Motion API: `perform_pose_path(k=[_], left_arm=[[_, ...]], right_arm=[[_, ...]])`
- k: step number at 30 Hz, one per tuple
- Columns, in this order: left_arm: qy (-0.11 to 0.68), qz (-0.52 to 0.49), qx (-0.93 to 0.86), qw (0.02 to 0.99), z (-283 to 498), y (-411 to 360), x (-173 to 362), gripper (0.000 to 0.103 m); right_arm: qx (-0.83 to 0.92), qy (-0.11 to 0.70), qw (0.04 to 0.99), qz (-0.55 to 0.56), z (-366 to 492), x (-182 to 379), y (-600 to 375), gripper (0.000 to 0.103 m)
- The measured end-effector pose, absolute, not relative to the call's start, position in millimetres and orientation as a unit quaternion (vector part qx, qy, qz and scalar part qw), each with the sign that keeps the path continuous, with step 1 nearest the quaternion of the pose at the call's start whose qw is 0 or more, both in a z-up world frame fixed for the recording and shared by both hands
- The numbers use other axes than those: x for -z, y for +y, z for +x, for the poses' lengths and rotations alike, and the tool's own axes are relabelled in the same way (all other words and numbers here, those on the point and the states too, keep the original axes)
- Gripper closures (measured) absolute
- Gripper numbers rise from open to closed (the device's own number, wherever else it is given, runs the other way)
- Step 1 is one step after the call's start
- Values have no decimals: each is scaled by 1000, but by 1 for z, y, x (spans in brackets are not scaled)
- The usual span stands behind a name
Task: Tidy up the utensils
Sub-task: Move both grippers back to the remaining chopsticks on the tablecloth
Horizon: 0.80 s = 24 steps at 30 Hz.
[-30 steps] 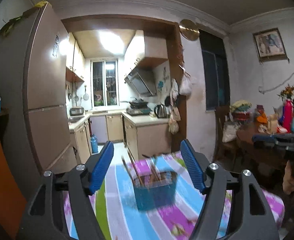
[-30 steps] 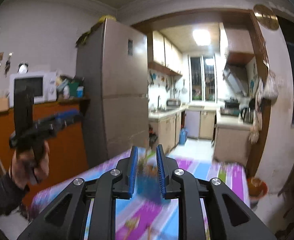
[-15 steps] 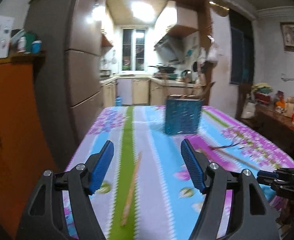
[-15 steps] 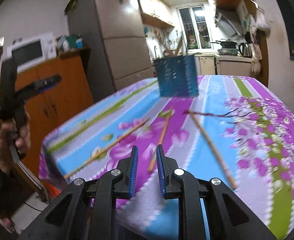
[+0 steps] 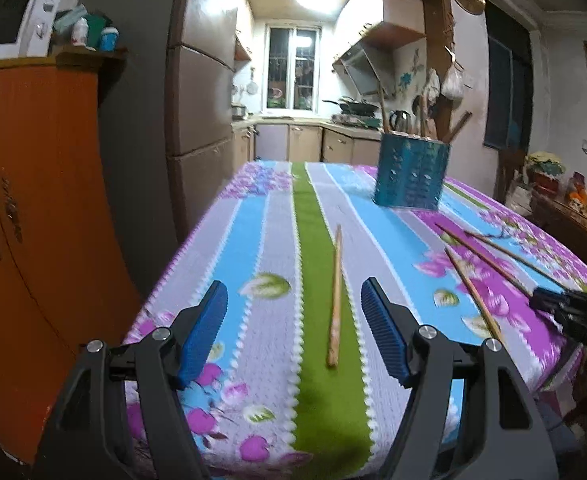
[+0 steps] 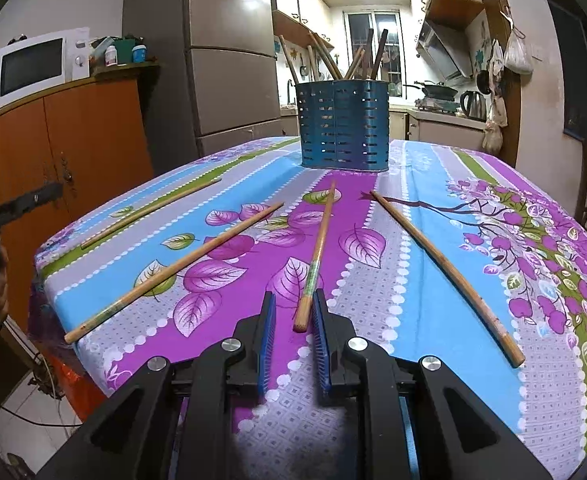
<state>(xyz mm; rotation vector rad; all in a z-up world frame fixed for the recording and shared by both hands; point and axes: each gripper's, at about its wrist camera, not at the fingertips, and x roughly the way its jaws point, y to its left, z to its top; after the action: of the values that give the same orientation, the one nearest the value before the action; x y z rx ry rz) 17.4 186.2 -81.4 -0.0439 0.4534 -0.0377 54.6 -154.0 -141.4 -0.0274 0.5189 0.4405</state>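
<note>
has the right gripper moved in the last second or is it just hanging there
Yes. The right gripper has come down toward the table: the blue holder now stands above its fingertips, which flank a chopstick.

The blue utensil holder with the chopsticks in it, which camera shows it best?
The right wrist view: the blue utensil holder stands centred, large and sharp, its slots and chopsticks clear. In the left wrist view the holder is smaller, off to the right, softer.
</note>
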Motion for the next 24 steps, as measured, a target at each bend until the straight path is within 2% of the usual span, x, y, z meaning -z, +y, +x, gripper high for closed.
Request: perform_pose_path(k=[7, 10, 13, 16, 18, 21, 24], left_arm=[[253, 6, 39, 967, 25, 173, 115, 37], [258, 16, 45, 965, 27, 169, 123, 41], [262, 14, 50, 964, 30, 168, 127, 48], [267, 14, 57, 962, 32, 167, 130, 59], [268, 18, 62, 961, 33, 165, 133, 75], [262, 20, 64, 963, 31, 164, 134, 84], [257, 15, 67, 964, 29, 166, 136, 85]], right_arm=[[-213, 246, 946, -20, 50, 143, -153, 88], [-213, 245, 946, -20, 50, 143, -153, 88], [-213, 246, 946, -18, 51, 143, -154, 88], [-211, 245, 946, -17, 50, 143, -154, 88], [-210, 243, 947, -17, 49, 143, -153, 88], [-209, 240, 948, -16, 48, 144, -153, 88], [-208, 236, 949, -16, 48, 145, -153, 88]])
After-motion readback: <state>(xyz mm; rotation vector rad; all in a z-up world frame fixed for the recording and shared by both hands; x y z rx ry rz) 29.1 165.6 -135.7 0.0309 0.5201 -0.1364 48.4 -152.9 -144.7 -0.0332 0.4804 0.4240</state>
